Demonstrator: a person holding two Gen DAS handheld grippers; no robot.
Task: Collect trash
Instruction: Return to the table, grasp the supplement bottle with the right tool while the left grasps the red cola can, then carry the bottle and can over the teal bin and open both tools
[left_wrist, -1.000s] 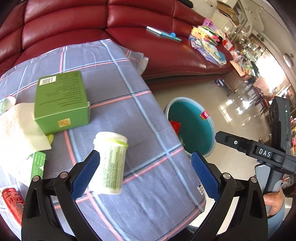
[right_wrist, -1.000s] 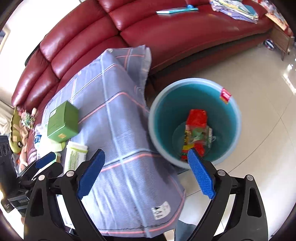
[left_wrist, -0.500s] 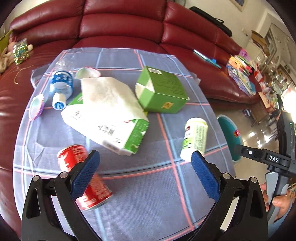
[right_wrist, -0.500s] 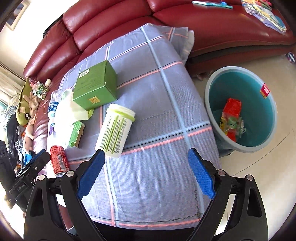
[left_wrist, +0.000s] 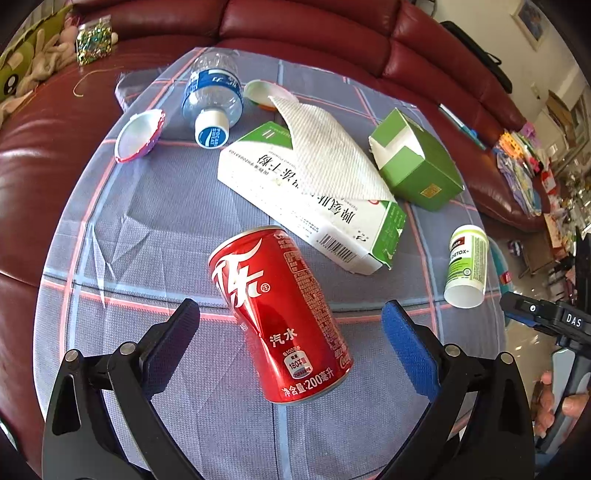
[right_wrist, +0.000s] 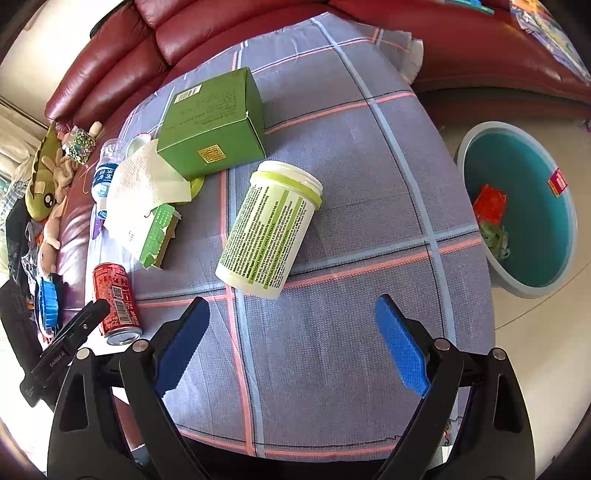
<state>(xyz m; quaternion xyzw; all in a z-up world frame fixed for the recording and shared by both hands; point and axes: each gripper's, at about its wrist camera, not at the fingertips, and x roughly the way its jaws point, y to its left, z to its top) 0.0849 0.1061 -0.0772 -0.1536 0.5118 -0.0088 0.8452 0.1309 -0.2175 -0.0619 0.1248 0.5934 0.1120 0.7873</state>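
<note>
Red soda can lies on its side between left gripper wide-open fingers, long axis running roughly along them. Right gripper, also wide, sits just short of the supplement bottle.

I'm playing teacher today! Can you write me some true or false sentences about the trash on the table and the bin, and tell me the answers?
1. The red soda can is lying on its side between the open fingers of the left gripper. True.
2. The right gripper is squeezing the white and green supplement bottle. False: its fingers are open and the bottle lies on the cloth ahead of them.
3. The teal bin is empty. False: red and green wrappers lie at the bottom.
4. A paper towel lies on top of the white and green carton. True.
5. The water bottle stands upright. False: it lies on its side.
</note>
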